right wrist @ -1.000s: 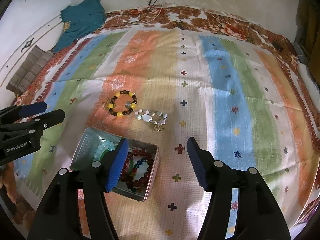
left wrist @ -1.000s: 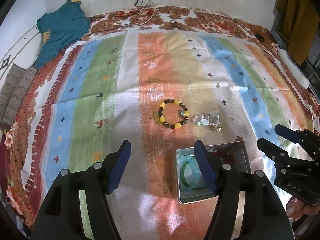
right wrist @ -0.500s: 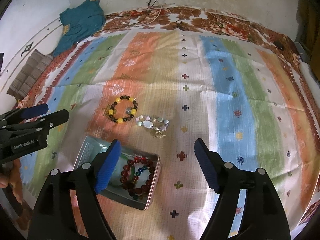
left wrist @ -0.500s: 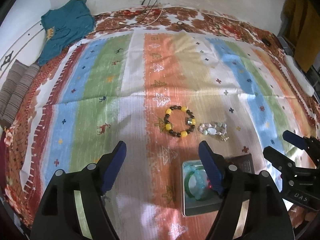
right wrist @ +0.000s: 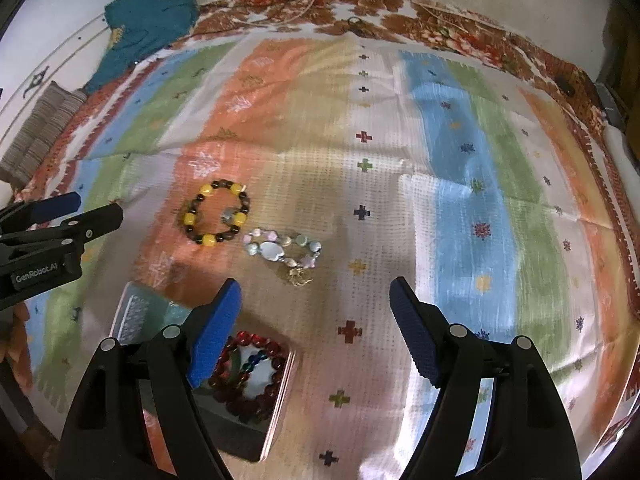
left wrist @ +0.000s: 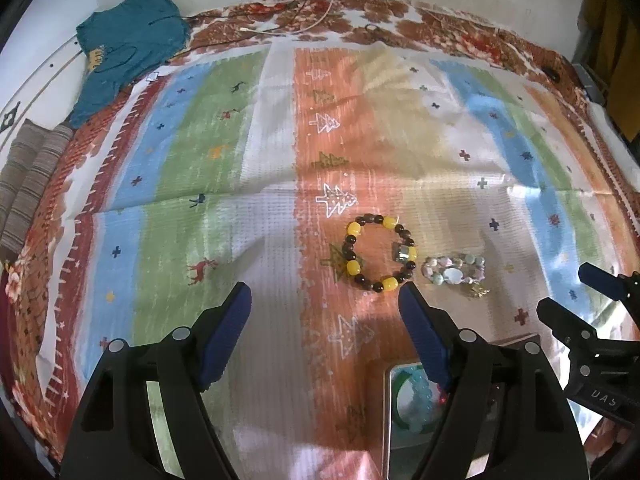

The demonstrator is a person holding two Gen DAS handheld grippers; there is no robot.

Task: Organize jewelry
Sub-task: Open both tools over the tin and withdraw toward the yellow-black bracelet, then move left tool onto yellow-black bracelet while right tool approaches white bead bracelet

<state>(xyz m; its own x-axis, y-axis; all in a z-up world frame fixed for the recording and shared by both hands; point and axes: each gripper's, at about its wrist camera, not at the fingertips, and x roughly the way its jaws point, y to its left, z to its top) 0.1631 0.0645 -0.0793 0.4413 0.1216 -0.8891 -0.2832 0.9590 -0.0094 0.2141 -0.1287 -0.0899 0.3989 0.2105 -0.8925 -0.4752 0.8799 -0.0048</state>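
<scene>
A yellow-and-brown bead bracelet (left wrist: 378, 255) (right wrist: 216, 213) lies on the striped cloth. A pale shell bracelet (left wrist: 454, 273) (right wrist: 283, 249) with a gold charm lies just right of it. A metal tin (left wrist: 387, 416) (right wrist: 280, 400) in front of them holds a green bangle (left wrist: 404, 396), pale blue beads and a red bead bracelet (right wrist: 248, 372). My left gripper (left wrist: 324, 332) is open and empty, above the cloth left of the tin. My right gripper (right wrist: 316, 320) is open and empty, right of the tin and in front of the shell bracelet.
The striped cloth (left wrist: 192, 168) covers a floral bedspread. A teal garment (left wrist: 128, 48) lies at the far left corner, with striped cushions (left wrist: 24, 188) at the left edge. Cables (left wrist: 312, 20) run along the far edge by the wall.
Both grippers have drawn back toward me, so the bracelets and tin sit lower in each view. Both stay open and empty. The jewelry has not moved.
</scene>
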